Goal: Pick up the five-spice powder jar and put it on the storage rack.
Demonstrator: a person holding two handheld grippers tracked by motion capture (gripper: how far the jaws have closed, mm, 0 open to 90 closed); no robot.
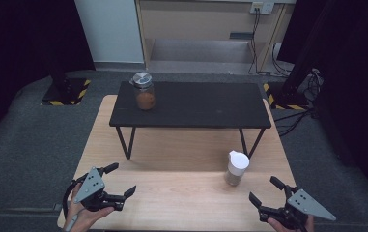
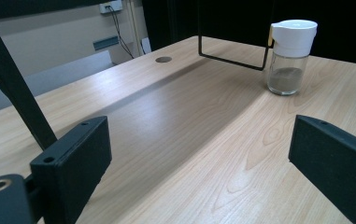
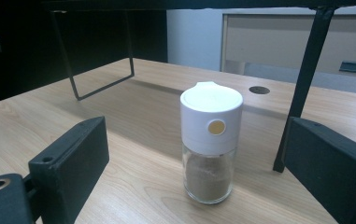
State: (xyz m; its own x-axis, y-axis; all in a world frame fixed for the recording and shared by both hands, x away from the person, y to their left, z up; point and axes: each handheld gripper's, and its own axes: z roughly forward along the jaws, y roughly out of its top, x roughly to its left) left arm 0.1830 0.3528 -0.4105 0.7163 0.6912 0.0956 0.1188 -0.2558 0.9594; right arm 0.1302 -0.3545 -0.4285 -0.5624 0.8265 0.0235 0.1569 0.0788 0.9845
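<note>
Atop: lidded jar [image 1: 143, 91] on black shelf [image 1: 191, 104].

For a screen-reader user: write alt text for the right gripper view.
A glass shaker with a white cap, partly filled with brownish powder, stands upright on a light wooden table, framed between the right gripper's open black fingers. Behind it rise the thin black legs of a raised shelf.
</note>
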